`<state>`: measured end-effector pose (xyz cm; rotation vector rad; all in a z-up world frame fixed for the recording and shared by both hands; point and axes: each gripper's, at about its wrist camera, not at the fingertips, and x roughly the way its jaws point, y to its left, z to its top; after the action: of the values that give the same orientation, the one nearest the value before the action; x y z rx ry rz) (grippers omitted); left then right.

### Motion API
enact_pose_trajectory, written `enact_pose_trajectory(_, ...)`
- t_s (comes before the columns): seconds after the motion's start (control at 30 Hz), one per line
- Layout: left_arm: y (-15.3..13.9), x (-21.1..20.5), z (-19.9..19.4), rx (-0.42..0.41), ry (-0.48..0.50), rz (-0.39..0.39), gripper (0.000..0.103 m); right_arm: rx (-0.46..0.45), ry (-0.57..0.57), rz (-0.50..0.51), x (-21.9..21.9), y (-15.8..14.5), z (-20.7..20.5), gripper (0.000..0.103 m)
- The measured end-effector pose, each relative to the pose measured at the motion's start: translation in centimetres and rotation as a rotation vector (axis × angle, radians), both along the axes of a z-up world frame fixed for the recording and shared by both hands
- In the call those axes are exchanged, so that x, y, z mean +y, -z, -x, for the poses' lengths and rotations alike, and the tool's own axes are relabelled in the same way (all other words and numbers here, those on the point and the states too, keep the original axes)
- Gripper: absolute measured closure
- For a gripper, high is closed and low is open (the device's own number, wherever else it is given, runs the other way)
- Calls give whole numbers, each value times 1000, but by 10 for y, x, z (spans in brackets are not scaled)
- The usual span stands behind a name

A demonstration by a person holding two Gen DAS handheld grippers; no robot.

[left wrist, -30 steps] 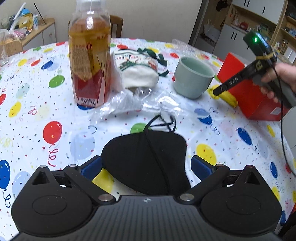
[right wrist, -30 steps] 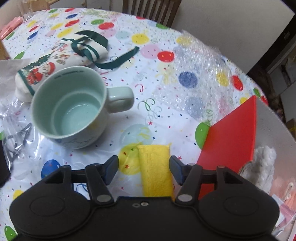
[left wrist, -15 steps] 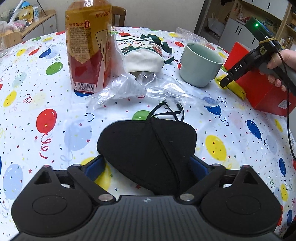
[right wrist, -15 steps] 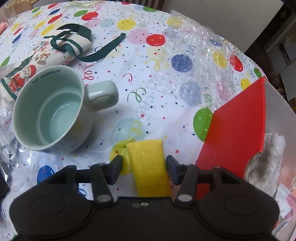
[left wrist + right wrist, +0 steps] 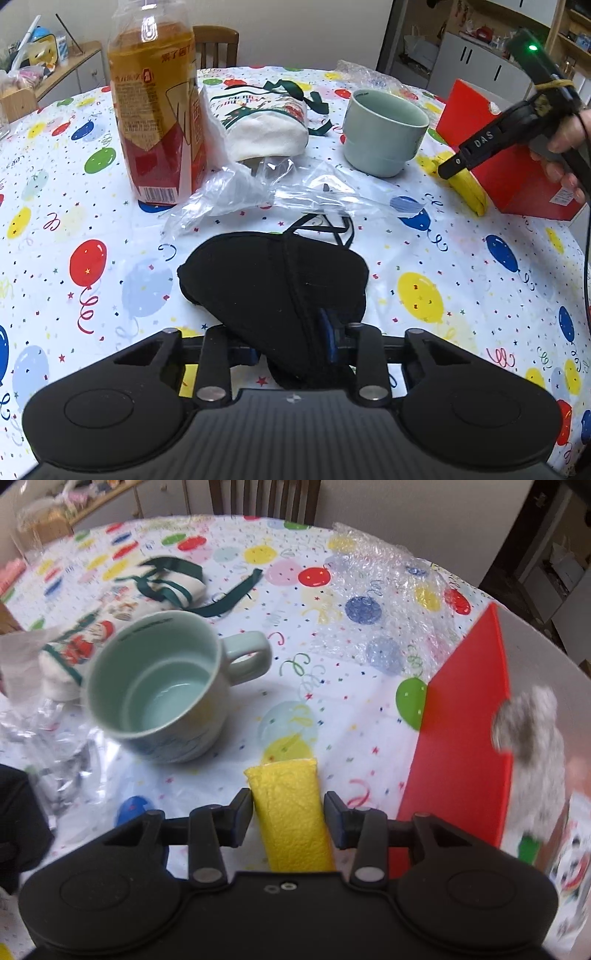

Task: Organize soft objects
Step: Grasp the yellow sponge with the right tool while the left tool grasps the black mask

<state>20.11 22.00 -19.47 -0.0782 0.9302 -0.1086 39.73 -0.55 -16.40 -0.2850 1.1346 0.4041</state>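
Balloon-print tablecloth (image 5: 461, 258) covers table. Left gripper (image 5: 291, 343) clamped on near edge of black mask (image 5: 273, 280); one blue pad buried in cloth. Right gripper (image 5: 289, 818) jaws partly open, straddling yellow sponge (image 5: 291, 812), gaps either side; sponge's near end hidden. Red box (image 5: 465, 738) contents blurred.

Two wide, curved fisheye views, each from a camera mounted just behind a handheld gripper, looking forward along its jaws.

The left view sits low and close over the table (image 5: 461, 258), facing across it toward a chair (image 5: 216, 40) and wall.

The right view looks more steeply down from close range.

Both views share the mug (image 5: 384, 134) (image 5: 159, 698), the folded yellow cloth (image 5: 467, 186) (image 5: 291, 812) and the red box (image 5: 517, 162) (image 5: 465, 738). The left view also catches the right gripper (image 5: 456, 162) from the side.
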Motion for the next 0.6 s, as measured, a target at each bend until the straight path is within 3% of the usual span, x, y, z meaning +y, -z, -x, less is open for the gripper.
enact_pose_trajectory(0.2, -8, 1, 2, -30, -5, 24, 84, -34, 31, -87, -10, -17, 38, 63)
enact_pose_trajectory(0.6, -48, -21, 11, -149, 51, 22, 89, -147, 111, -279, -46, -63, 104, 65)
